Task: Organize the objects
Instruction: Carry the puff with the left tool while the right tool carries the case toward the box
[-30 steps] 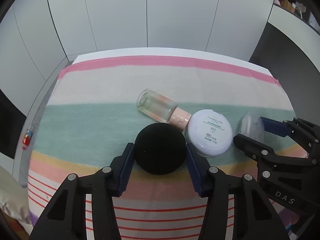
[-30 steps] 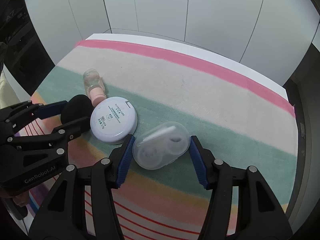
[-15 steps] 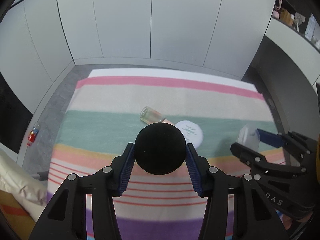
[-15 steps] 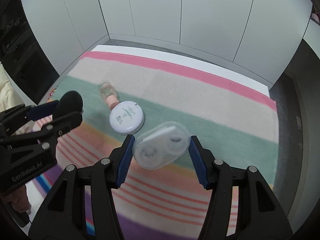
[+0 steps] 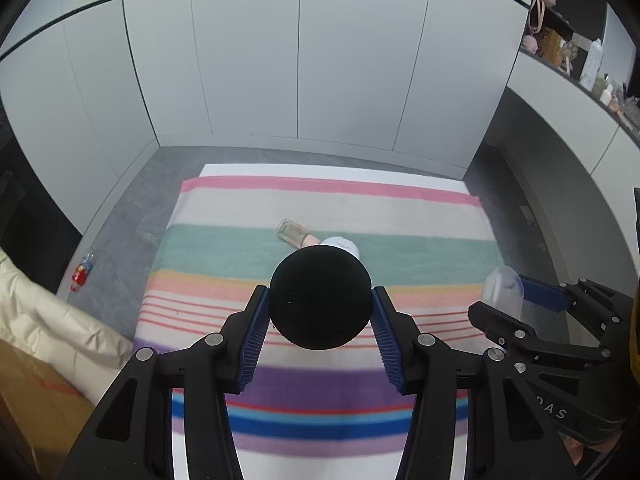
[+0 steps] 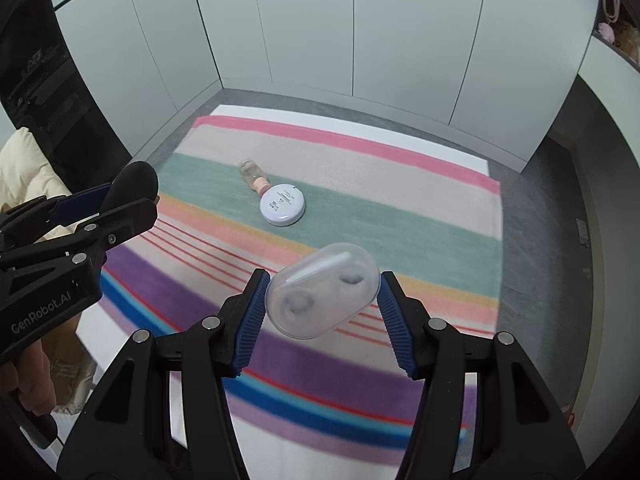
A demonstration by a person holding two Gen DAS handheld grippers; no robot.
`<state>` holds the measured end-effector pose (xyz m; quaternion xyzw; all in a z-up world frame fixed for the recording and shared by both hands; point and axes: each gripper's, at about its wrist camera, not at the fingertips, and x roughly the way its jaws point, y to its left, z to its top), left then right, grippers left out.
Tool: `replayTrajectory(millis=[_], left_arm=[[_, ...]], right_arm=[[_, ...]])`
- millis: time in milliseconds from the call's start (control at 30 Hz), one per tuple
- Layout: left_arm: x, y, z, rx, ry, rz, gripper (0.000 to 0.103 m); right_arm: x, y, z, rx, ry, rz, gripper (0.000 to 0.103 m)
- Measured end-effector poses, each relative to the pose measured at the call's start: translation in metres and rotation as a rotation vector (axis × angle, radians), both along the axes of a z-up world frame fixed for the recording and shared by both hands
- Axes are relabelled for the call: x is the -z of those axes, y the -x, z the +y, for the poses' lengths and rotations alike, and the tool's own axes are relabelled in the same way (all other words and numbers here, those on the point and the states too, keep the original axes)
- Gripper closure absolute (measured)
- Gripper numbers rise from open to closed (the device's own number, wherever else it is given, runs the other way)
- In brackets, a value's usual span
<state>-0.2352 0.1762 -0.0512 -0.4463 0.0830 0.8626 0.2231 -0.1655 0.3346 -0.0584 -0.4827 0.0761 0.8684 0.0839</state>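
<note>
— Gripping anything in your left gripper (image 5: 320, 316)?

— I am clamping a black round sponge puff (image 5: 320, 298) there, lifted above the striped towel (image 5: 248, 248).

— And the right gripper (image 6: 322, 308)?

— I am squeezing a clear contact lens case (image 6: 323, 296). At twelve o'clock, a white compact (image 6: 282, 205) is touching a small glass bottle (image 6: 252, 172).

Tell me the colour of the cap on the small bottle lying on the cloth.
Pale pink cap on the clear bottle; right wrist view shows it best.
</note>
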Motion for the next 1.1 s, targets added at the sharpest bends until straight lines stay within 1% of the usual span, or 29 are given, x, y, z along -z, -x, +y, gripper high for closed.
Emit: replayTrajectory(millis=[167, 300, 400, 600, 733, 833, 900, 1033, 1100], left_arm=[[-0.023, -0.039, -0.006, 0.008, -0.011, 0.025, 0.051], [-0.032, -0.067, -0.010, 0.005, -0.009, 0.038, 0.051], [-0.038, -0.086, -0.012, 0.005, -0.015, 0.044, 0.051], [-0.051, -0.119, -0.022, -0.016, -0.047, 0.060, 0.051], [-0.051, -0.132, -0.031, -0.033, -0.079, 0.056, 0.051], [-0.047, -0.137, -0.035, -0.040, -0.089, 0.053, 0.051], [-0.045, -0.138, -0.038, -0.059, -0.079, 0.063, 0.051], [-0.040, -0.137, -0.041, -0.059, -0.064, 0.071, 0.051], [-0.041, -0.137, -0.042, -0.065, -0.062, 0.082, 0.051]], right_arm=[[-0.029, -0.038, -0.005, 0.019, -0.010, 0.033, 0.045], [-0.044, -0.066, -0.011, 0.025, -0.023, 0.052, 0.045], [-0.052, -0.086, -0.013, 0.029, -0.031, 0.064, 0.045], [-0.058, -0.121, -0.016, 0.037, -0.036, 0.075, 0.045], [-0.064, -0.134, -0.021, 0.024, -0.050, 0.091, 0.045], [-0.070, -0.138, -0.022, 0.020, -0.040, 0.128, 0.045], [-0.073, -0.140, -0.021, 0.025, -0.023, 0.148, 0.045], [-0.080, -0.141, -0.025, 0.007, -0.075, 0.162, 0.045], [-0.077, -0.139, -0.023, 0.022, -0.073, 0.151, 0.045]])
